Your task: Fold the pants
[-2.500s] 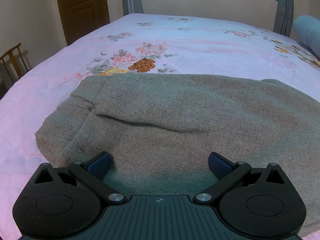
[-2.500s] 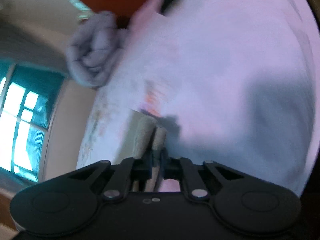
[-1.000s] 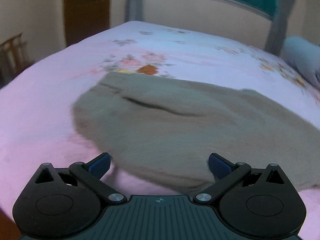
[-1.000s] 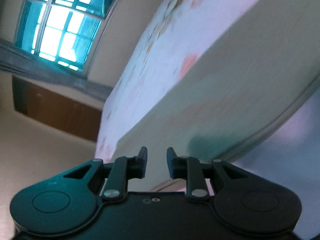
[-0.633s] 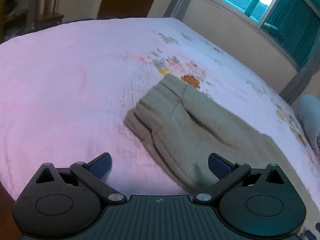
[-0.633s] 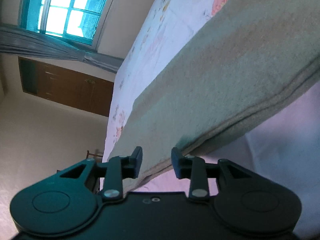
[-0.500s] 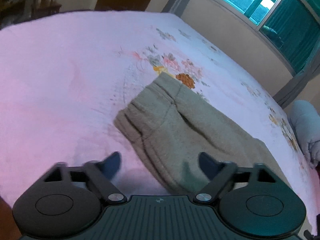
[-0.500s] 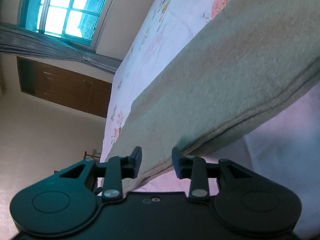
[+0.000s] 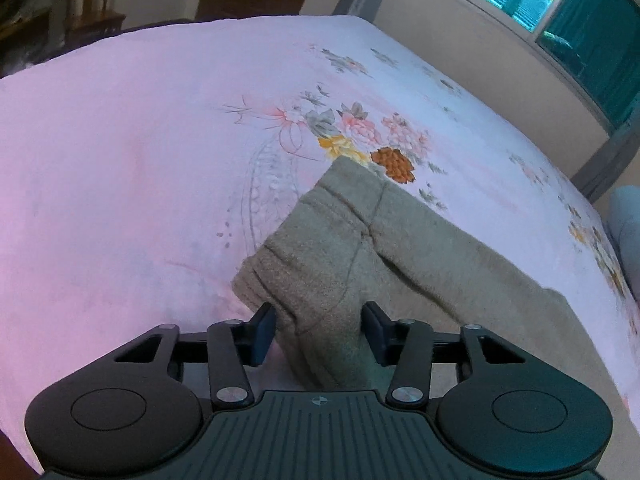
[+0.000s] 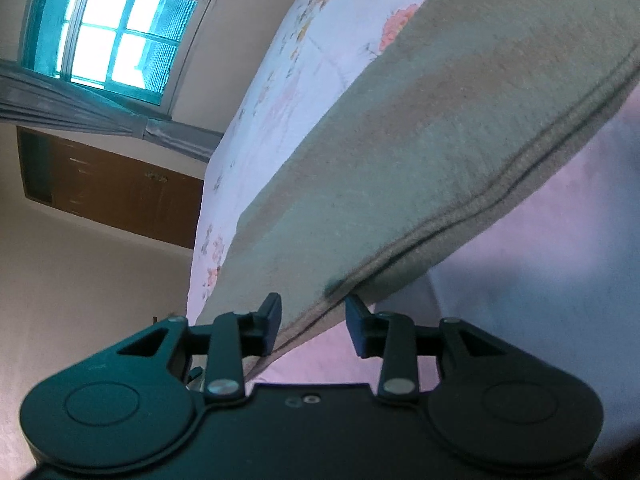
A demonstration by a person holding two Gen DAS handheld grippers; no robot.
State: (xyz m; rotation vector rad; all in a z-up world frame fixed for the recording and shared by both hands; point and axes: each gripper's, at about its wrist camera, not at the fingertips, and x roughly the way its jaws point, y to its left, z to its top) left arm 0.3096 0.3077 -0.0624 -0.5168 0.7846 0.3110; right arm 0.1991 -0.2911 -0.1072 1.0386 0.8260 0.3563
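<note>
Now, from the left wrist: gray-green pants (image 9: 360, 248) flat on a pink bed sheet (image 9: 132, 160) with a flower print (image 9: 360, 140), waistband end near the camera, legs off to the right. Left gripper (image 9: 319, 330) partly open, one finger on each side of the waistband corner, cloth between them but not pinched tight. Also only in this view: a wooden chair (image 9: 92, 4) far off at the top left, a teal curtain (image 9: 592, 28) by the window at the top right, a bit of pale blue bedding (image 9: 628, 224) at the right edge. From the right wrist, tipped sideways: the long folded edge of the pants (image 10: 440, 160), two layers thick, over the same sheet (image 10: 540, 260). Right gripper (image 10: 313, 322) partly open too, fingers either side of that edge, not closed on it. Only here: a bright window (image 10: 116, 20), a gray curtain (image 10: 100, 120), a brown door (image 10: 112, 192). No boxes, bins or baskets in either view.
</note>
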